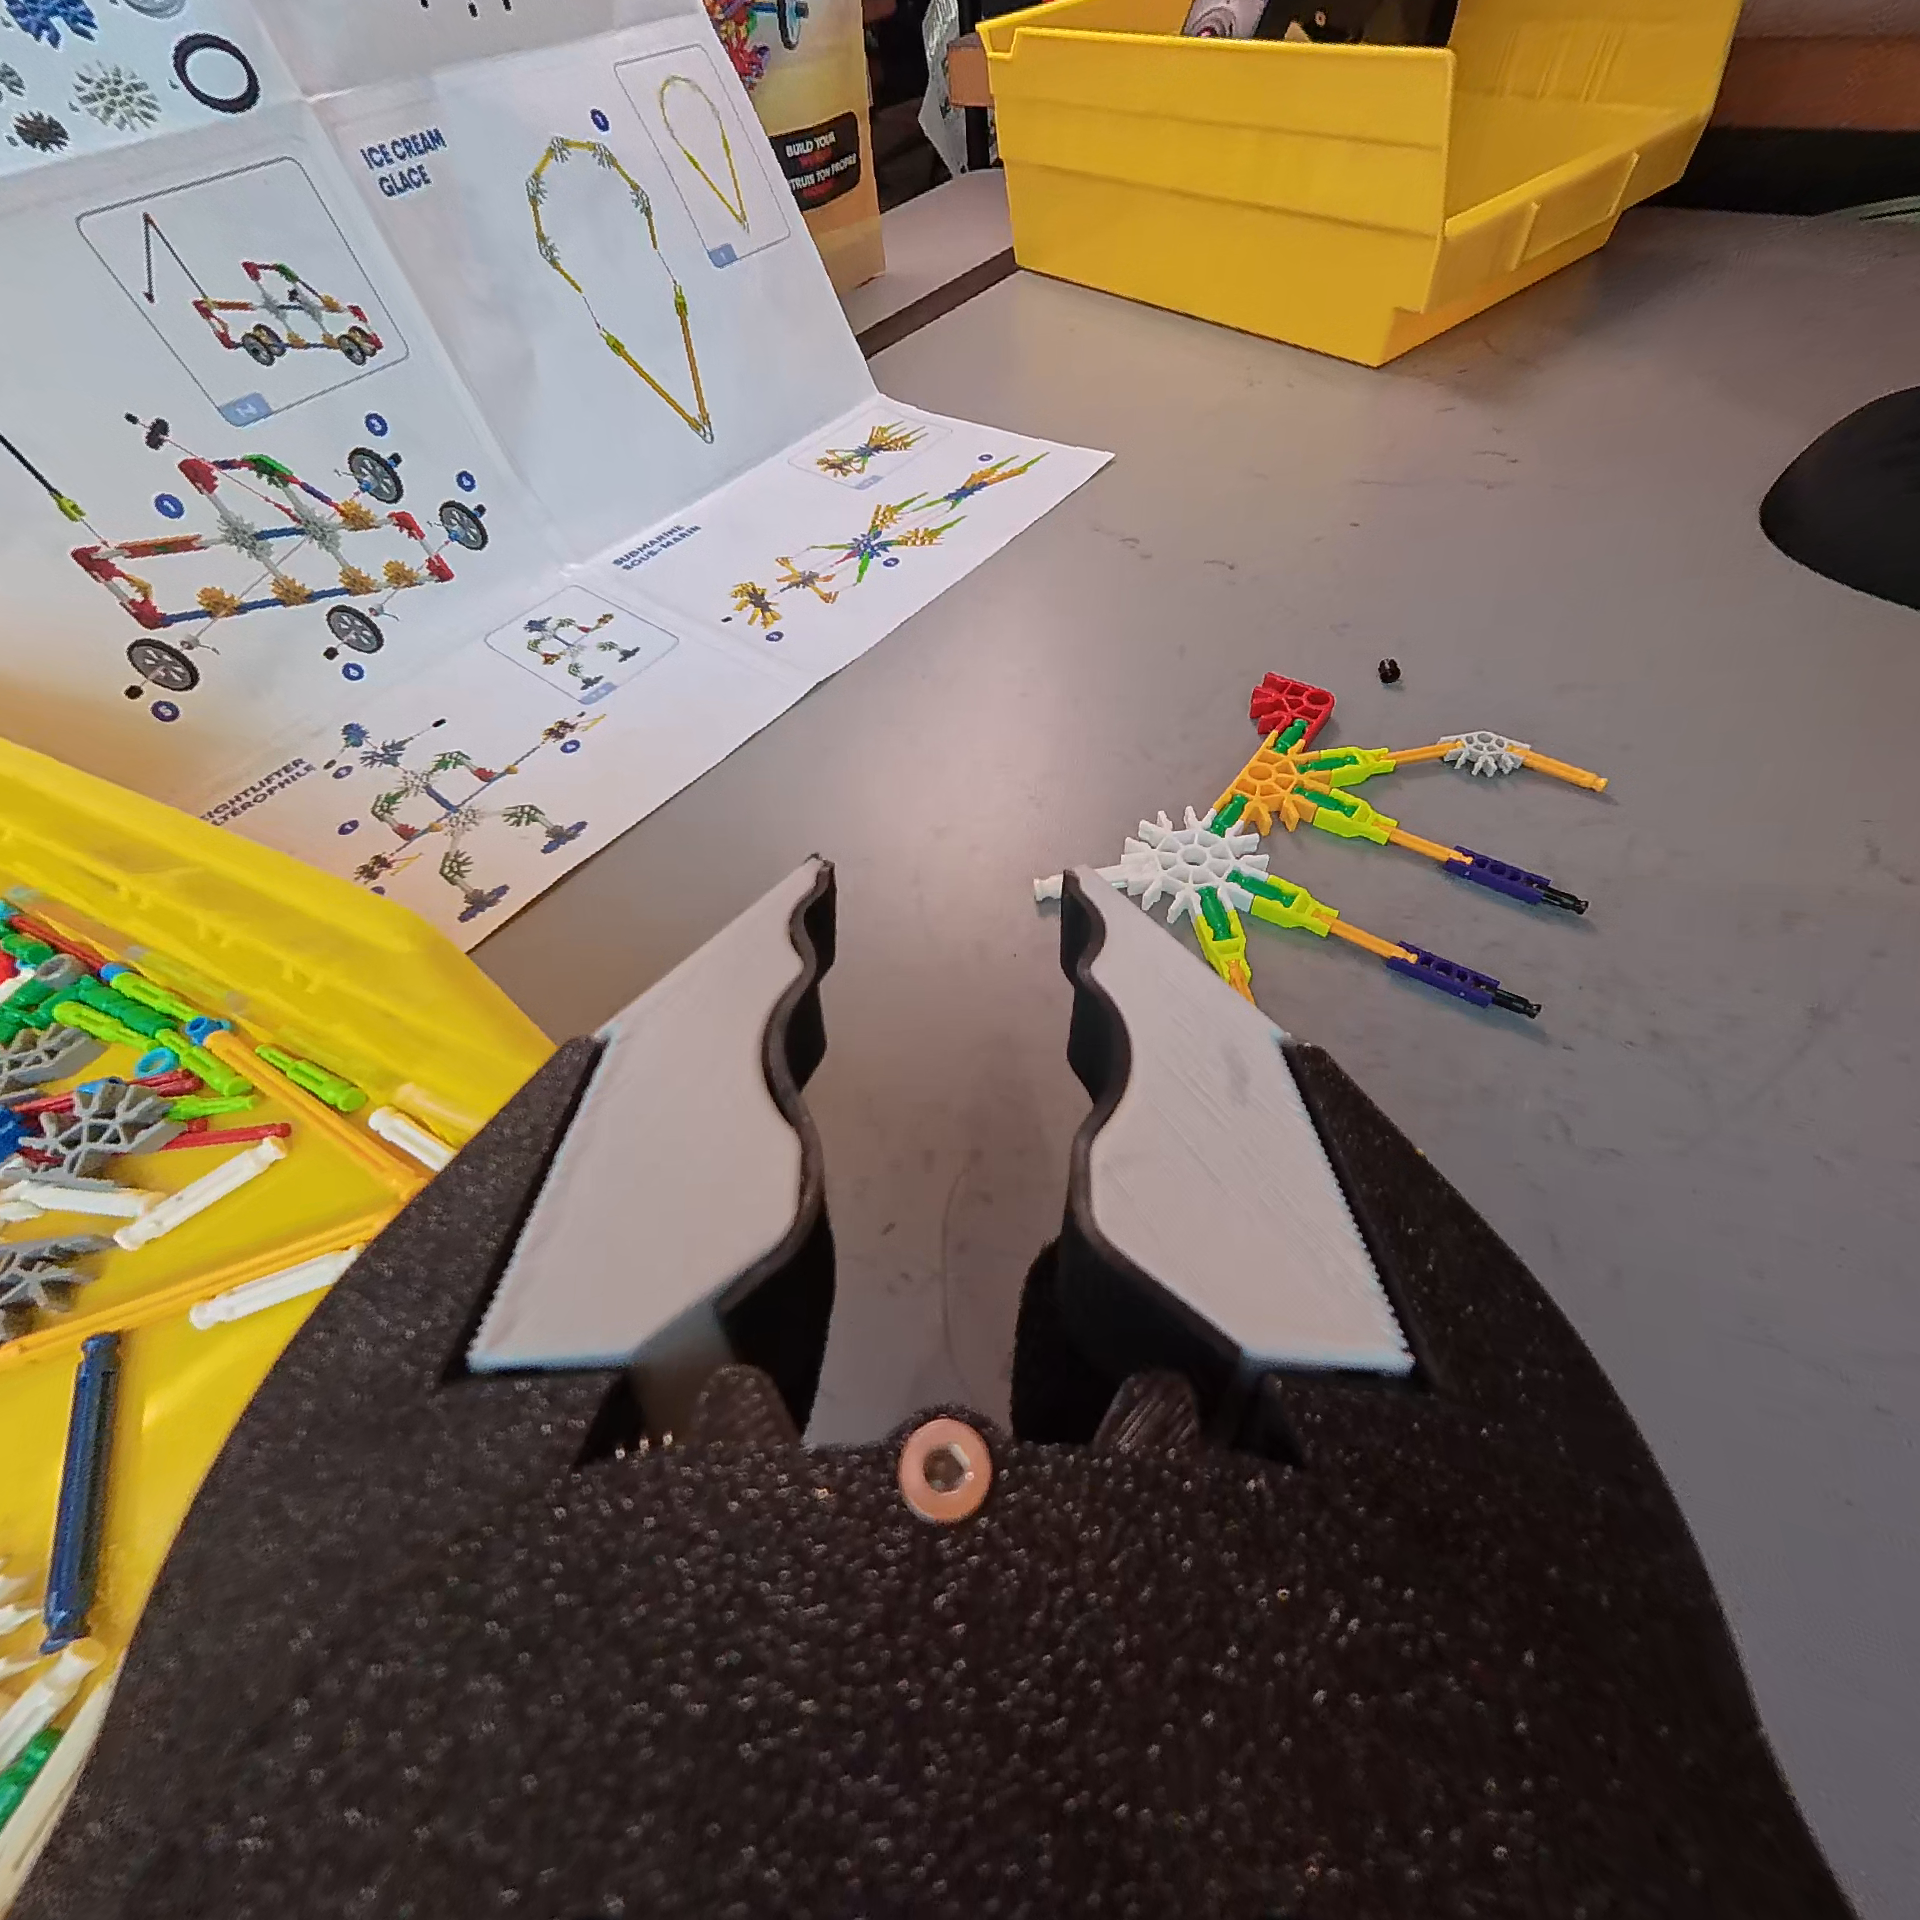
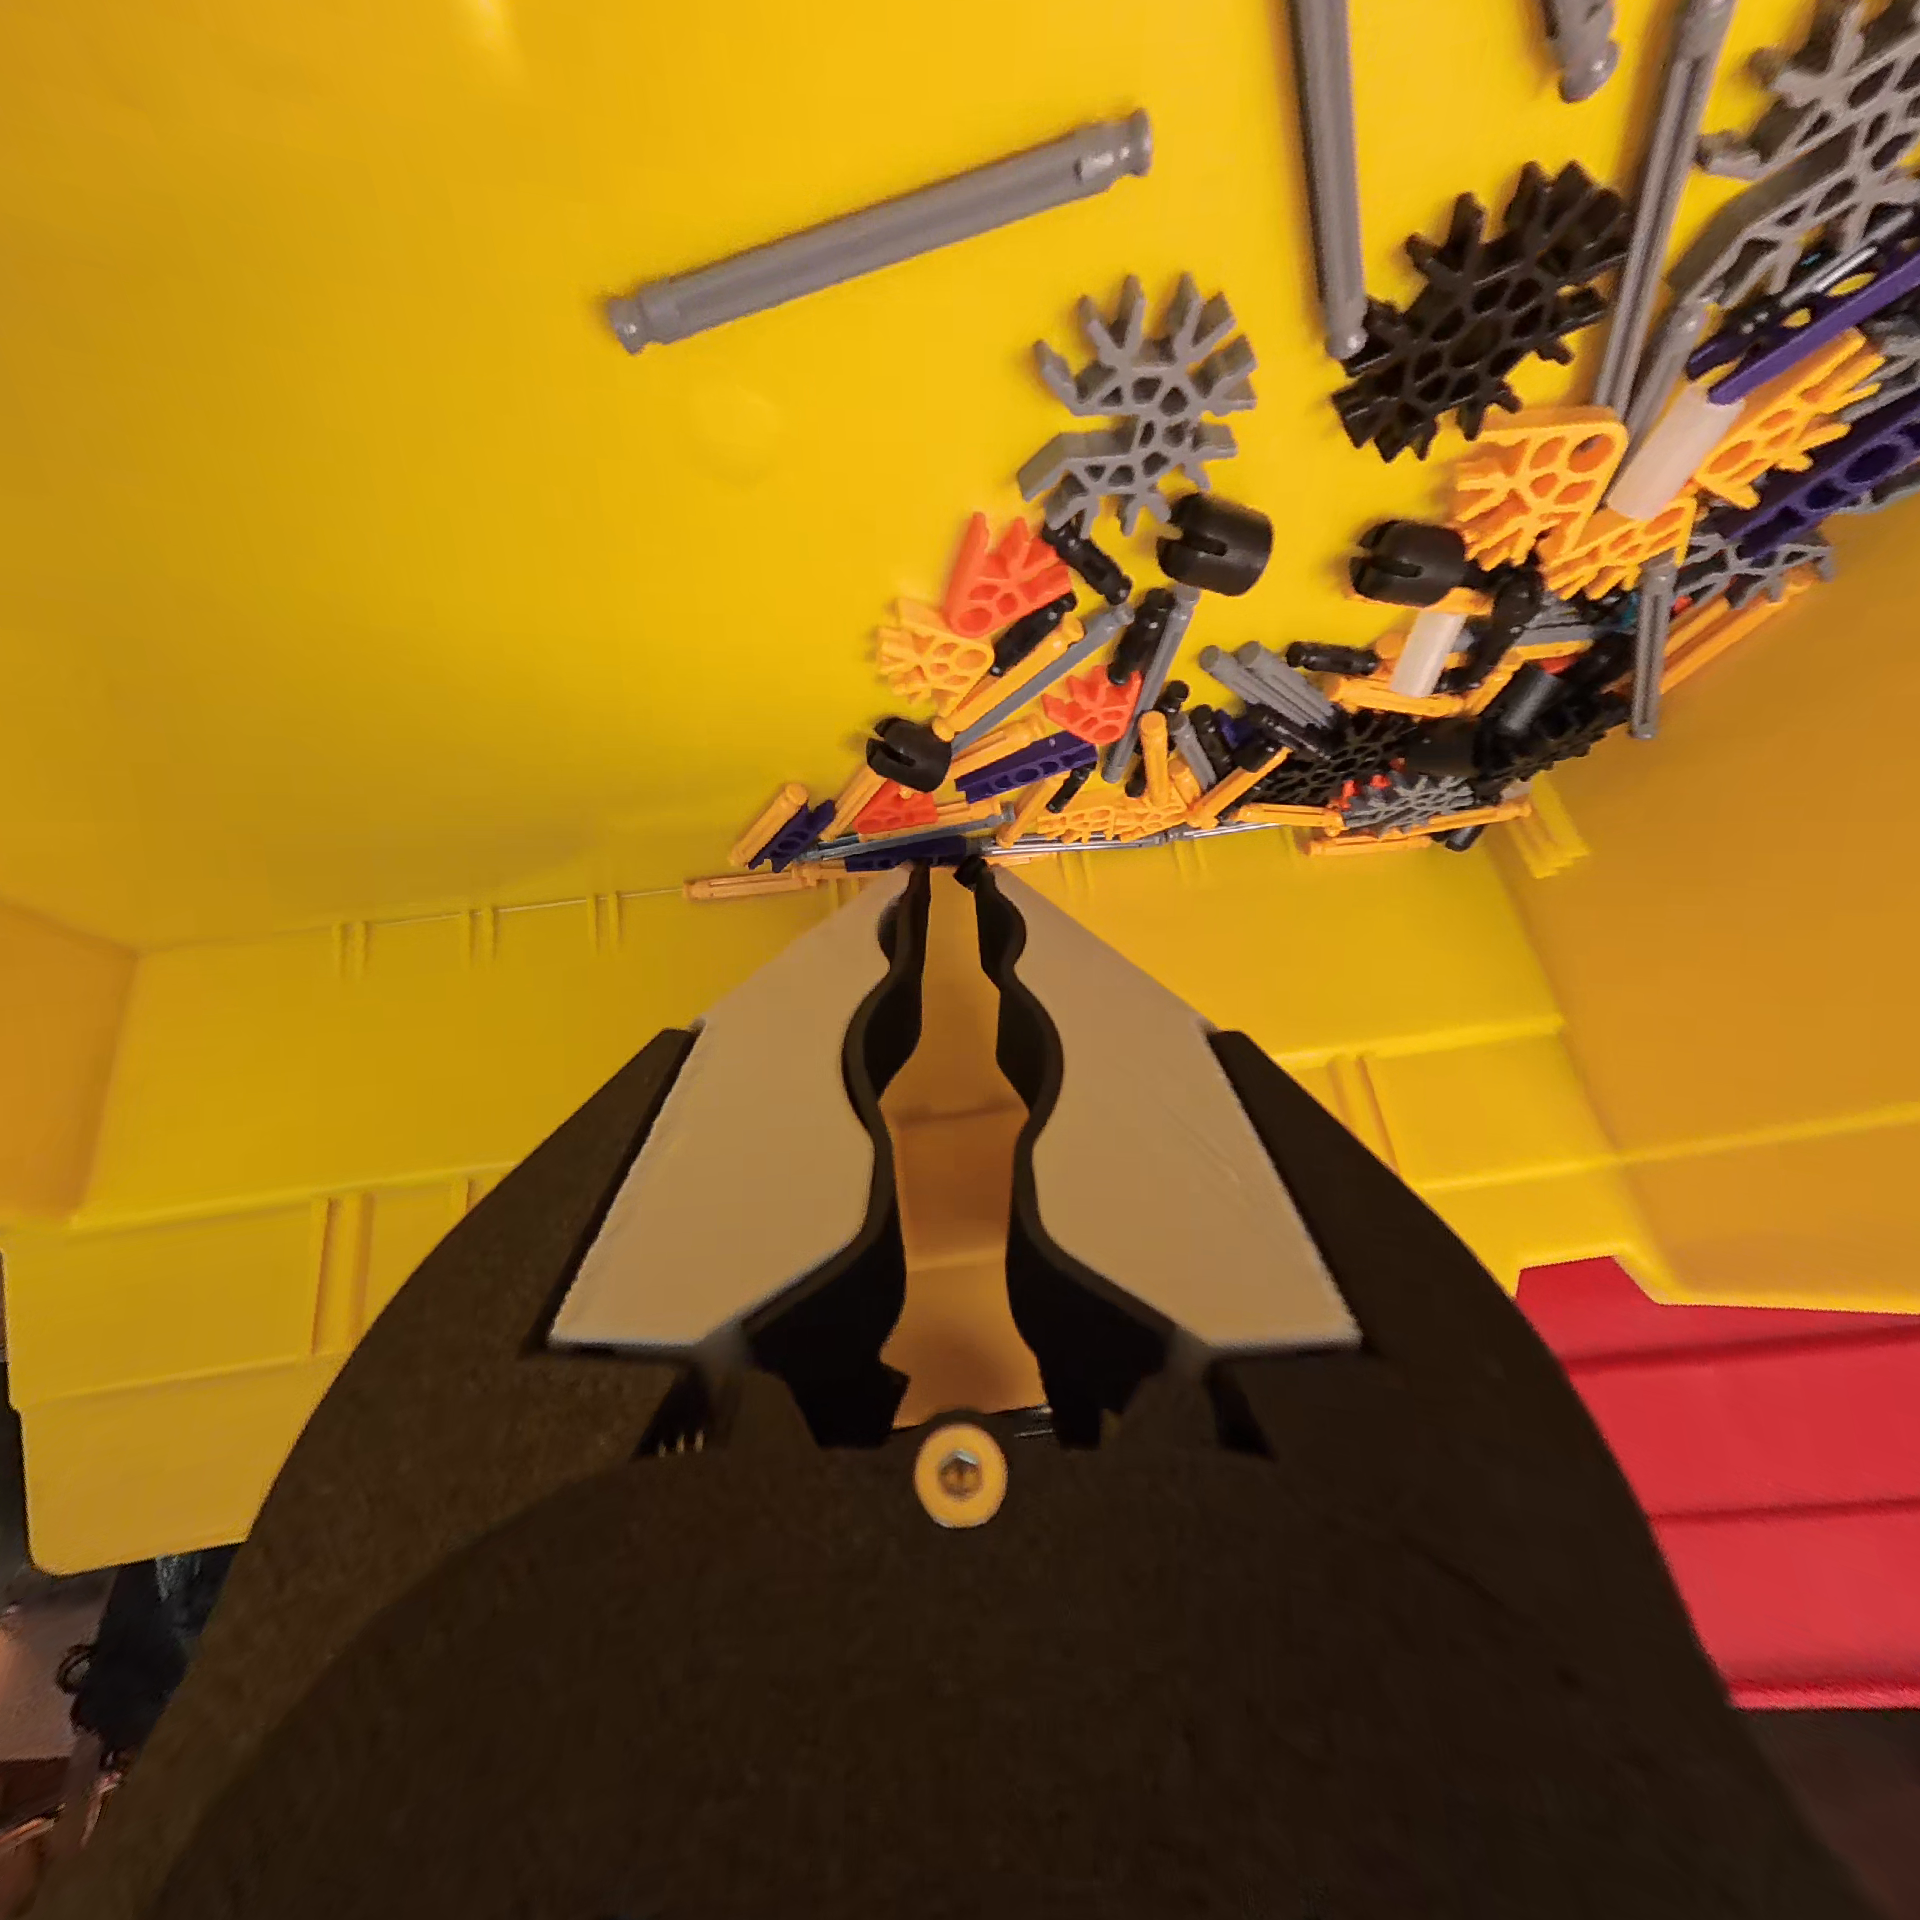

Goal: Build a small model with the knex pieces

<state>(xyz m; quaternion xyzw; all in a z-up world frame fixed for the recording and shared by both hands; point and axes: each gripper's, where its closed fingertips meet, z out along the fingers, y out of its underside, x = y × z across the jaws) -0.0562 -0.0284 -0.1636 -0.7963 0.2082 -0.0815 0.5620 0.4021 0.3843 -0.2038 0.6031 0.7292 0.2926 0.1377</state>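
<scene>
The left gripper (image 1: 948, 883) hovers with its jaws spread wide and empty above the grey tabletop (image 1: 1455, 1195), its right fingertip just beside the small assembly of white, orange and green plastic rods and connectors (image 1: 1320, 842). The right gripper (image 2: 945, 875) reaches into a yellow plastic bin (image 2: 364, 520), jaws narrowed to a slim gap at the edge of a pile of loose black, orange and grey construction pieces (image 2: 1247, 675); whether they pinch anything cannot be told.

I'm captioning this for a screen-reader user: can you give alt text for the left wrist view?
The left gripper hovers open and empty over a grey table, beside a flat rod-and-connector toy assembly. A yellow tray of loose pieces lies at left, a folded instruction sheet stands behind, and a yellow bin sits farther back.
</scene>
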